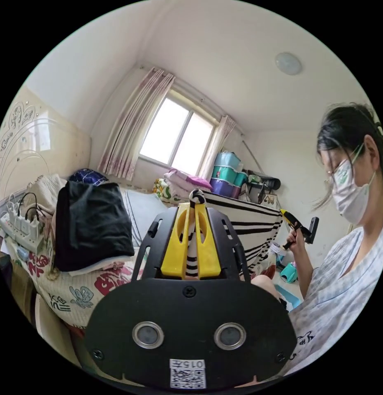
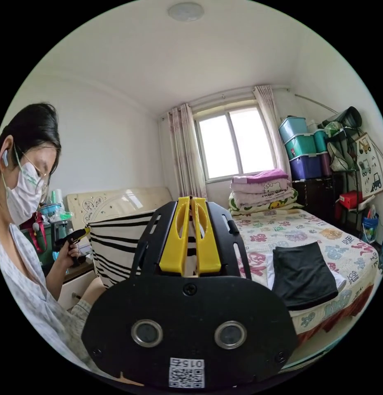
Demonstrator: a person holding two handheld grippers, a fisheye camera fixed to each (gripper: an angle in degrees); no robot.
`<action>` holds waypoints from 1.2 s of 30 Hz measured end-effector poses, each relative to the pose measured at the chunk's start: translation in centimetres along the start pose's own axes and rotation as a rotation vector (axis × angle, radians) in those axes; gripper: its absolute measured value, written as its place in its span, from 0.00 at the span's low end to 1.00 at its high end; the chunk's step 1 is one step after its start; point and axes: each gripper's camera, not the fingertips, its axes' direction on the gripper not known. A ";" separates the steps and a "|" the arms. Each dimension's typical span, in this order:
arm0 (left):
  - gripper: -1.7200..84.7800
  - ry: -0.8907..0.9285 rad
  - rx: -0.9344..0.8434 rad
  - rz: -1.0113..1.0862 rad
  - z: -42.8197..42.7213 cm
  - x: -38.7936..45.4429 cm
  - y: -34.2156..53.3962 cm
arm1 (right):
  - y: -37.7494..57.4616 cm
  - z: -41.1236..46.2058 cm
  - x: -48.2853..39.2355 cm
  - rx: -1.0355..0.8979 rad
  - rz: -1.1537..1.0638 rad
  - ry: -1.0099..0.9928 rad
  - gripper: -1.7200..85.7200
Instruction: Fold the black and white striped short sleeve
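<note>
Both my left tool (image 1: 191,230) and right tool (image 2: 191,234) pinch the striped shirt (image 1: 249,226) stretched mid-frame; uneven pulling could slip a corner free.

Right claw (image 2: 192,205) clamped on striped shirt (image 2: 117,242); left claw (image 2: 82,234) grips far edge.

On the bed (image 2: 323,242) the folded black garment (image 2: 302,273) blocks my side; the blanket stack (image 2: 261,187) stands by the window; between them is free.
</note>
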 end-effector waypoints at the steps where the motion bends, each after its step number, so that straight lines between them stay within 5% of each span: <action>1: 0.02 0.025 0.031 0.000 -1.0 0.4 -0.5 | 0.0 -0.6 -0.4 0.023 0.003 -0.004 0.02; 14: 0.02 0.040 0.024 0.061 2.7 1.4 -3.6 | -1.5 1.3 0.2 0.046 0.028 -0.025 0.02; 22: 0.03 -0.217 -0.246 -0.104 25.6 -8.6 -0.4 | 0.3 22.3 8.1 -0.295 0.066 0.118 0.04; 25: 0.05 -0.360 -0.452 -0.158 34.2 -10.4 2.1 | 1.6 28.3 11.2 -0.465 0.244 -0.100 0.07; 29: 0.11 -0.224 -0.513 -0.056 36.1 -6.5 4.7 | 2.8 27.1 7.9 -0.475 0.088 -0.305 0.07; 36: 0.11 0.249 -0.829 0.099 36.5 -0.4 12.4 | 11.7 23.8 1.8 -0.910 -0.211 -0.360 0.10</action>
